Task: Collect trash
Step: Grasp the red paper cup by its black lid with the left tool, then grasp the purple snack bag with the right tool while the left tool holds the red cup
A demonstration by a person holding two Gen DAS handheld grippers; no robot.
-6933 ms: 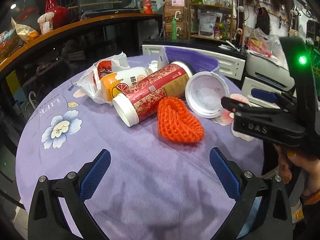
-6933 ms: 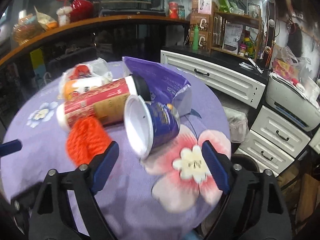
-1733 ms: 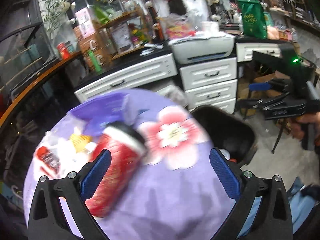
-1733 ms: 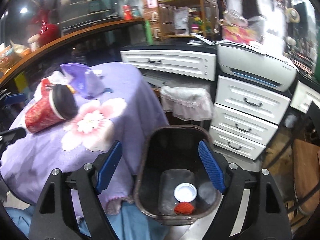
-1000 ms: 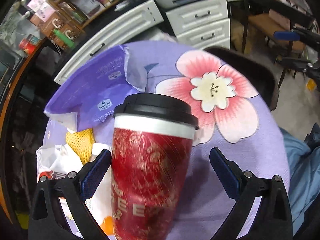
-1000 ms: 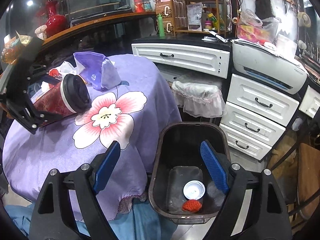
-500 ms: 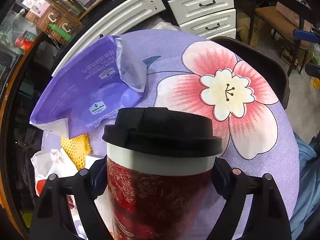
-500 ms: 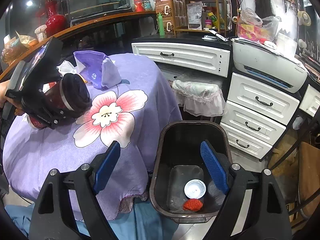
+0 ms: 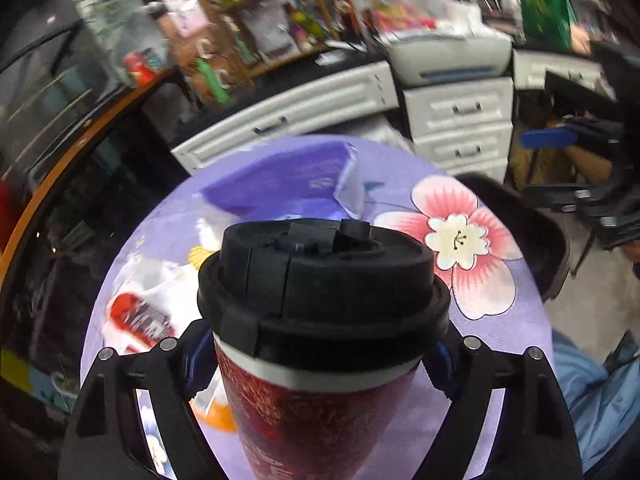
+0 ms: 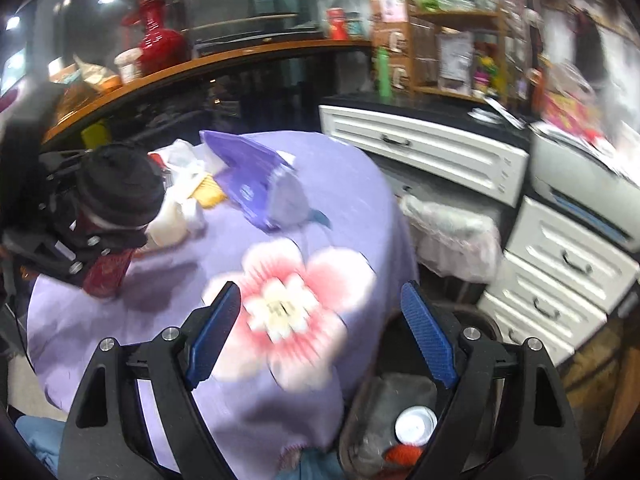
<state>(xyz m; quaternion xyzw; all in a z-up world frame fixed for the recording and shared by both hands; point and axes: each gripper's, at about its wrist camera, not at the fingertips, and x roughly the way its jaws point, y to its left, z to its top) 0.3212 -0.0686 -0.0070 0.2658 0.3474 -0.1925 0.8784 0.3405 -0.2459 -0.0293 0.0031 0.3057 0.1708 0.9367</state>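
Observation:
My left gripper point(image 9: 318, 364) is shut on a red paper cup with a black lid point(image 9: 316, 320) and holds it up above the purple table point(image 9: 500, 344). The cup also shows in the right wrist view point(image 10: 118, 196), in the left gripper at the table's left. My right gripper point(image 10: 320, 336) is open and empty over the table's near edge. Below it stands the dark trash bin point(image 10: 360, 416) with a white-lidded cup point(image 10: 414, 420) and an orange net point(image 10: 402, 454) inside. A purple bag point(image 10: 256, 172), a white plastic bag point(image 9: 156, 292) and an orange bottle point(image 9: 218, 416) lie on the table.
White drawers point(image 10: 560, 264) and a printer point(image 10: 580, 172) stand to the right. A second lined bin point(image 10: 452, 232) sits beside the table. A wooden counter point(image 10: 200, 64) with a red vase point(image 10: 154, 40) runs behind. The bin's rim also shows in the left wrist view point(image 9: 536, 232).
My left gripper has closed on the red cup and lifted it off the table. My right gripper has swung left, from over the bin toward the table.

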